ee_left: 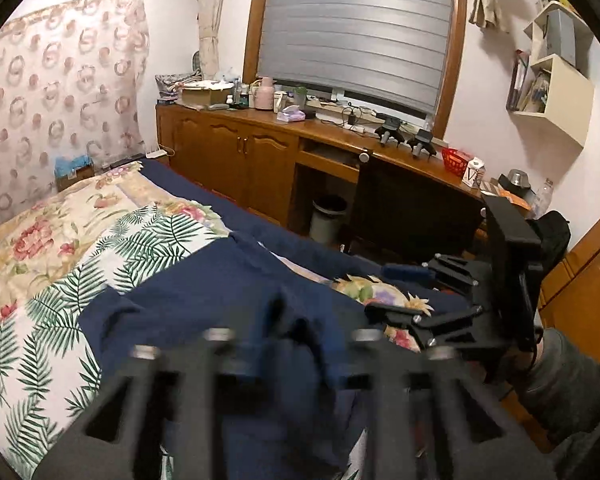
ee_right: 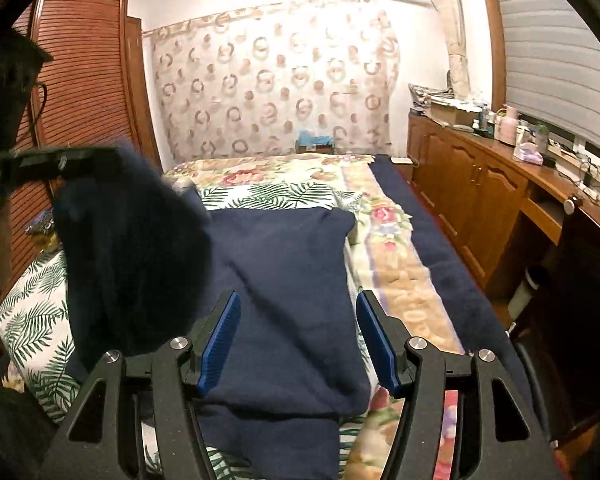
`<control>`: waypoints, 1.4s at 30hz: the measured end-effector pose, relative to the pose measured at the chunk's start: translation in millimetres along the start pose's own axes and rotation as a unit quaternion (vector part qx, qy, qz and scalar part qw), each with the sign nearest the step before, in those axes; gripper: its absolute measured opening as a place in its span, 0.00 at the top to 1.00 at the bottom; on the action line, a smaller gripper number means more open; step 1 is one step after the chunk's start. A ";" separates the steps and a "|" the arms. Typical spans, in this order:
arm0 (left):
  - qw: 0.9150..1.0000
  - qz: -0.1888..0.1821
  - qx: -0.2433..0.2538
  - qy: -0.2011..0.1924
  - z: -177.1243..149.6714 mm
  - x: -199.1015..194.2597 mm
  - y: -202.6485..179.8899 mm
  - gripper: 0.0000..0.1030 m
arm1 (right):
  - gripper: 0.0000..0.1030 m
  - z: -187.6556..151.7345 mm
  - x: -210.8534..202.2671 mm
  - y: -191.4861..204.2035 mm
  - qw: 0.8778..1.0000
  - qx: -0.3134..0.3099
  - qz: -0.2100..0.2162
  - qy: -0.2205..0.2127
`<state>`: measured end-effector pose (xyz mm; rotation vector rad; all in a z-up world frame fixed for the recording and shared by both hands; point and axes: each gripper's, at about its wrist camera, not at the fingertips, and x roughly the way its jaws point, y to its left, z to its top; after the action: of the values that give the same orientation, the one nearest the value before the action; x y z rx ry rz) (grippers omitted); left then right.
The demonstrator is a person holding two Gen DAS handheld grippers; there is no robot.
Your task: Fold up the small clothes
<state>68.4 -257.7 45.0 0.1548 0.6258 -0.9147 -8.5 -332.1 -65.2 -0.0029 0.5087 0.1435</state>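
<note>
The navy garment (ee_right: 284,280) lies spread on the bed (ee_right: 400,280), over a leaf-print sheet (ee_right: 32,320), its long axis running away from the right tongs toward the patterned curtain (ee_right: 276,88) at the head of the bed. Most of it lies flat; its left part is lifted off the bed in a dark, hanging fold (ee_right: 132,248).

The left tongs (ee_right: 66,162) seem to be clamped on the top of that raised fold, though in their own view the tips (ee_left: 288,320) are blurred and buried in navy cloth, so the grip is a judgement rather than plainly seen. The right tongs (ee_right: 298,340) are spread wide with nothing between the blue pads (ee_right: 220,344), hovering just above the near, flat part of the garment, with its right edge close beside the right-hand pad.

So the left hand appears to carry the fold, and the flat cloth lies straight ahead of and below the right. Carrying the lifted part over likely means travelling rightward, across the long axis, while the right tongs are placed to pin or take the near edge.
</note>
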 end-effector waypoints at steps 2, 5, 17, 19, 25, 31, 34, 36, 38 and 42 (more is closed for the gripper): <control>1.000 0.016 0.000 0.002 -6.0 -0.7 1.6 0.48 | 0.40 -2.2 3.4 3.9 1.000 -0.003 -0.002 0.004; 0.999 0.036 -0.013 0.008 -19.0 -5.4 16.6 0.32 | 0.40 -2.0 8.6 8.8 1.000 -0.004 0.000 0.011; 0.987 0.138 -0.076 0.009 -83.7 -43.7 89.4 0.27 | 0.40 31.1 57.7 32.7 0.997 -0.057 0.043 0.032; 0.984 0.156 -0.090 0.008 -93.0 -49.9 103.5 0.27 | 0.40 38.2 65.6 41.9 0.996 -0.071 0.052 0.033; 0.973 0.192 -0.129 0.007 -117.0 -62.8 136.2 0.27 | 0.40 56.9 88.2 69.2 0.989 -0.121 0.078 0.035; 0.965 0.211 -0.158 0.003 -137.2 -71.6 159.4 0.27 | 0.40 65.9 111.1 86.4 0.981 -0.157 0.105 0.051; 0.962 0.218 -0.167 0.002 -145.3 -76.2 167.4 0.27 | 0.40 66.6 121.8 90.2 0.977 -0.168 0.117 0.065; 0.960 0.220 -0.172 0.001 -148.6 -77.8 170.9 0.27 | 0.40 67.7 126.4 90.4 0.974 -0.171 0.127 0.076; 0.960 0.221 -0.174 0.000 -150.2 -79.0 172.6 0.27 | 0.40 68.7 129.7 88.0 0.971 -0.175 0.133 0.089; 0.959 0.220 -0.176 -0.001 -154.9 -78.9 173.9 0.27 | 0.40 69.6 138.7 86.1 0.965 -0.184 0.146 0.114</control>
<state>100.6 -37.4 -59.3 -0.0287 0.7072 -0.3641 133.2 -225.3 -69.0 -0.3130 0.7054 0.5298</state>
